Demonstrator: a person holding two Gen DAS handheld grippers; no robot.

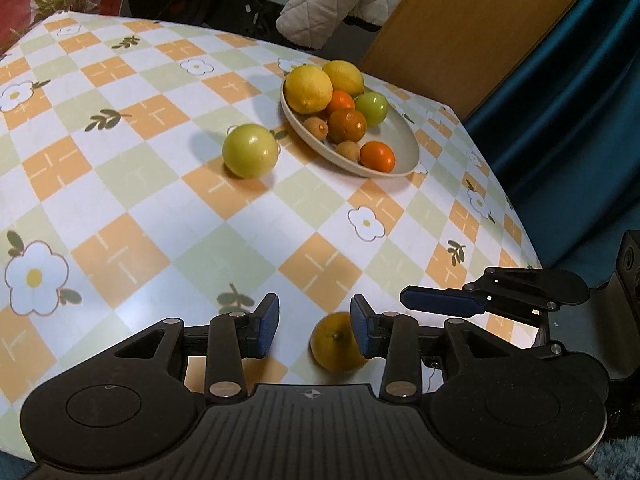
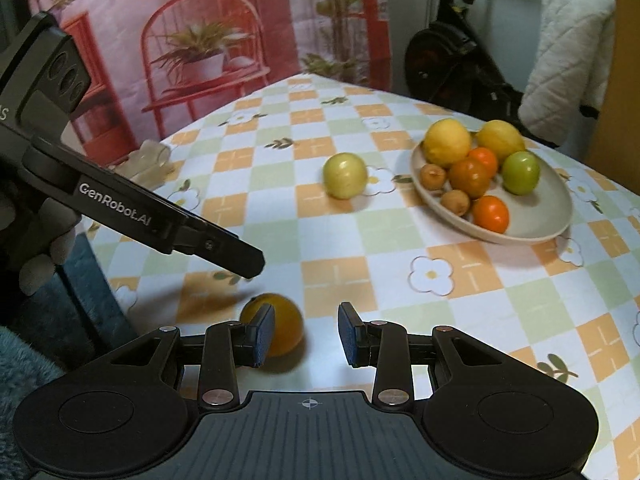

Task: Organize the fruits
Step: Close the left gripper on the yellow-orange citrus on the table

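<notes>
A beige plate (image 1: 400, 148) (image 2: 548, 216) holds several fruits: lemons, oranges, a green apple and small brown fruits. A yellow-green apple (image 1: 250, 151) (image 2: 345, 175) lies loose on the checkered tablecloth left of the plate. A yellow-orange fruit (image 1: 336, 342) (image 2: 280, 324) lies near the table's front edge. My left gripper (image 1: 314, 326) is open and empty, its right finger just in front of that fruit. My right gripper (image 2: 306, 334) is open and empty, the fruit behind its left finger. Each gripper shows in the other's view.
A clear plastic object (image 2: 150, 162) lies at the table's far left edge. A bike (image 2: 460, 60), a quilted white cloth (image 1: 332, 4) and a wooden panel (image 1: 472, 28) stand beyond the table. A teal curtain (image 1: 568, 100) hangs on the right.
</notes>
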